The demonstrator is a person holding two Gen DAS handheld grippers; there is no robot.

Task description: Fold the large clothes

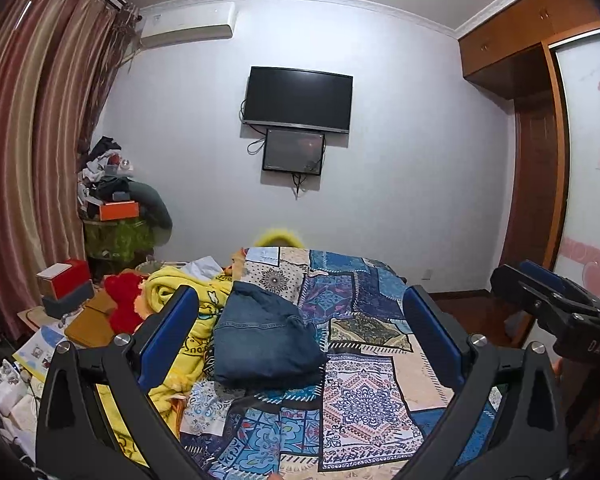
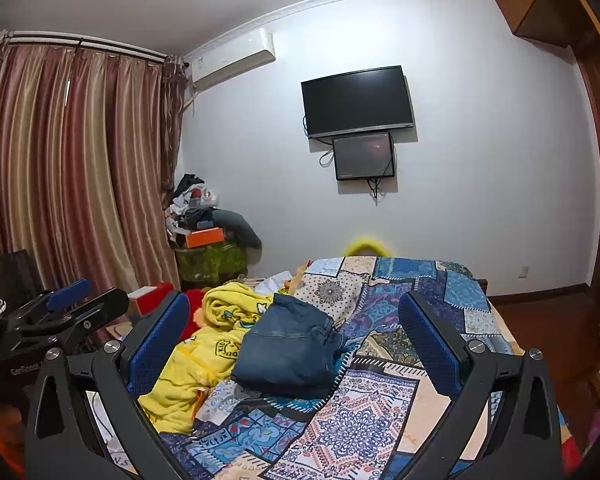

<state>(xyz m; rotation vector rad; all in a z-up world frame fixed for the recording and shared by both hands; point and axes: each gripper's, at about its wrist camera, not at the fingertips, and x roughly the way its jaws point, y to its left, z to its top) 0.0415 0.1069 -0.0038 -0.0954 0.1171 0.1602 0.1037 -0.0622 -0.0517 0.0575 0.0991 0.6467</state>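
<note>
Folded jeans (image 1: 266, 340) lay mid-bed on the patchwork quilt (image 1: 364, 400); left gripper (image 1: 300, 320) and right gripper (image 2: 296, 328) hovered level above, both spread wide, holding nothing

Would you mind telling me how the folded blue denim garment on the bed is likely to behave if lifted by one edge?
The folded blue denim garment would probably unfold and sag, since its layers lie loose. Its thick bundle suggests it is fairly heavy. On the patchwork bedspread it would likely drag rather than slide.

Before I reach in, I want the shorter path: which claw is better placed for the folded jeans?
Probably left: the left claw, open, frames the jeans centrally; the open right claw sees them left of centre.
</note>
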